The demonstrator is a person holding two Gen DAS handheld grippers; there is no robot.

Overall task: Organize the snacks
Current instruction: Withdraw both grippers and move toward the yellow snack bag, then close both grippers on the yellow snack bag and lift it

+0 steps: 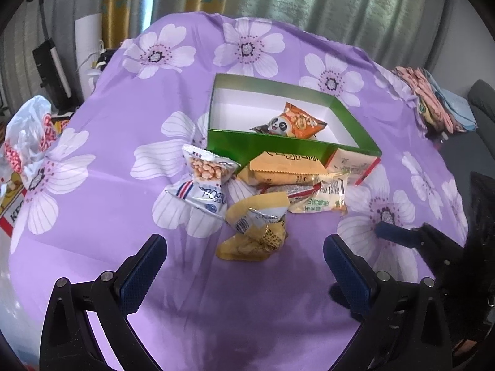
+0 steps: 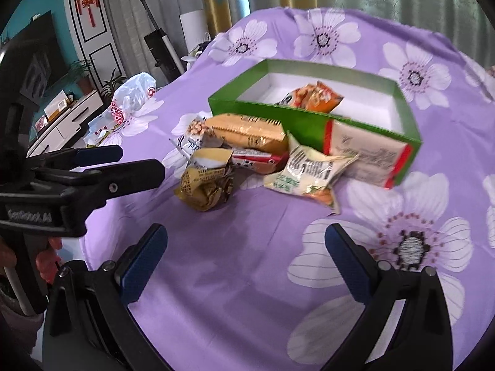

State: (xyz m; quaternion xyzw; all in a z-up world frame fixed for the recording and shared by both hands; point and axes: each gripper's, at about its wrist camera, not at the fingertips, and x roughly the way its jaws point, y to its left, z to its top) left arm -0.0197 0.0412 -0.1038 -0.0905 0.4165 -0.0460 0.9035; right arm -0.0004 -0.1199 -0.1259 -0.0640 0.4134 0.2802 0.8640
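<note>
Both the left gripper (image 1: pixel 244 266) and right gripper (image 2: pixel 246 256) are hovering spread and empty. The crumpled yellow packet (image 1: pixel 253 232) is lying nearest, just before the green box (image 1: pixel 287 145). It is looking light, crinkly and slippery, so pinching its bunched middle seems best.

A green open-topped cardboard box (image 1: pixel 287 147) sits on the counter under a purple flowered cloth (image 1: pixel 123 216), and an orange panda-printed snack bag (image 1: pixel 292 122) lies inside it. Against the box's near wall rests a tan long wrapped biscuit pack (image 1: pixel 287 167), with a white peanut packet (image 1: pixel 207 182) to its left and a pale green-lettered snack pouch (image 1: pixel 321 198) to its right. Nearer the camera than these lies a crumpled yellow wrapper (image 1: pixel 256 232). A white plastic shopping bag (image 1: pixel 27 139) sits at the counter's far left edge.
</note>
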